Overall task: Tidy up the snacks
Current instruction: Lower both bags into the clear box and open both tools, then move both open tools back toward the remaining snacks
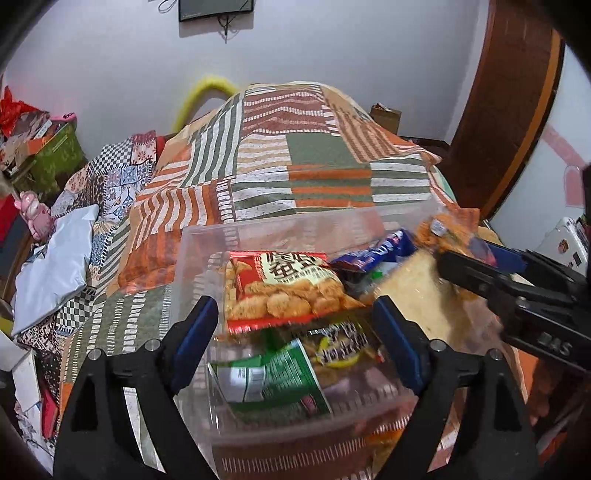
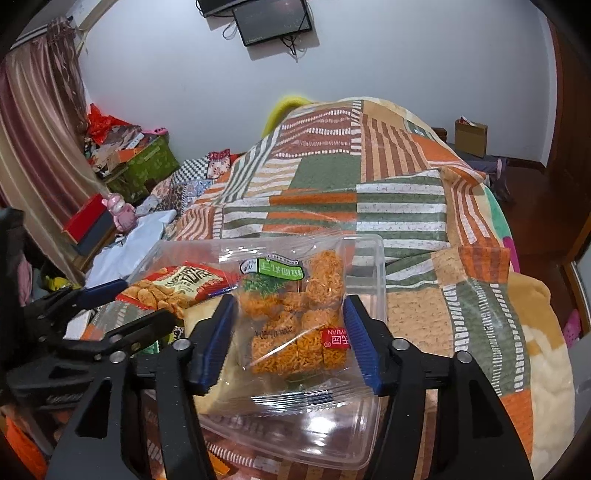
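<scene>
Patchwork striped blanket (image 2: 369, 192) over bed; wall screen (image 2: 273, 18); green box (image 2: 151, 162); pink figurine (image 2: 123, 214), perhaps toy.

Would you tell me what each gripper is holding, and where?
The right gripper holds the clear snack bag by its sides; the left gripper holds nothing.

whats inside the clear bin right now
In the bin: a red snack bag on top, a green packet and a yellow-labelled pack beneath it, and a blue wrapper behind. Anything lower is covered.
</scene>
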The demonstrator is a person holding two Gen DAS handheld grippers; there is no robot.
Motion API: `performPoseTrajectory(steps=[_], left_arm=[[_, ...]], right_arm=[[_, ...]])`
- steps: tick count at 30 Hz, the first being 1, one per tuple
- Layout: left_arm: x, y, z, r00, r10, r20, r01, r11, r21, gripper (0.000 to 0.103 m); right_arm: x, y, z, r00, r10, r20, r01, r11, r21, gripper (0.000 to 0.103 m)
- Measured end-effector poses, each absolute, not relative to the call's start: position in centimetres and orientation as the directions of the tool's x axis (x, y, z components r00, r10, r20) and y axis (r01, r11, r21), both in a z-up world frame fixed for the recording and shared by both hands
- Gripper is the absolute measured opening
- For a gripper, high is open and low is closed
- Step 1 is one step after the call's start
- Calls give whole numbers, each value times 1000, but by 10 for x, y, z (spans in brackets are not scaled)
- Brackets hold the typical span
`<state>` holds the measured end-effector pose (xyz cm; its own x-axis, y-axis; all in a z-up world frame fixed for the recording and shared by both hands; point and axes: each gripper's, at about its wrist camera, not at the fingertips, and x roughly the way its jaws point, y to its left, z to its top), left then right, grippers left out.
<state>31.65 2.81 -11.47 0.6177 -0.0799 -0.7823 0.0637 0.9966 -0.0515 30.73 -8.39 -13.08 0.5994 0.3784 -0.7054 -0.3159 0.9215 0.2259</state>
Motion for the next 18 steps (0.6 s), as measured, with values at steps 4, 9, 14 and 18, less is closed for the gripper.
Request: performPoseTrajectory(steps=[4, 9, 14, 18], left_arm=[[304, 23, -110, 631, -75, -772, 81, 996, -30, 86], [287, 20, -103, 639, -83, -764, 93, 995, -30, 86], [265, 23, -91, 654, -89, -751, 84, 995, -45, 86], [244, 24, -84, 665, -85, -742, 80, 996, -42, 87]], right_arm=[[304, -85, -133, 596, 364, -716, -310, 927, 213, 66], [293, -91, -127, 594, 370, -714, -310, 924, 221, 67], [275, -97, -115, 615, 372, -696, -310, 925, 220, 75], [254, -102, -102, 637, 370, -676, -323, 925, 203, 76]])
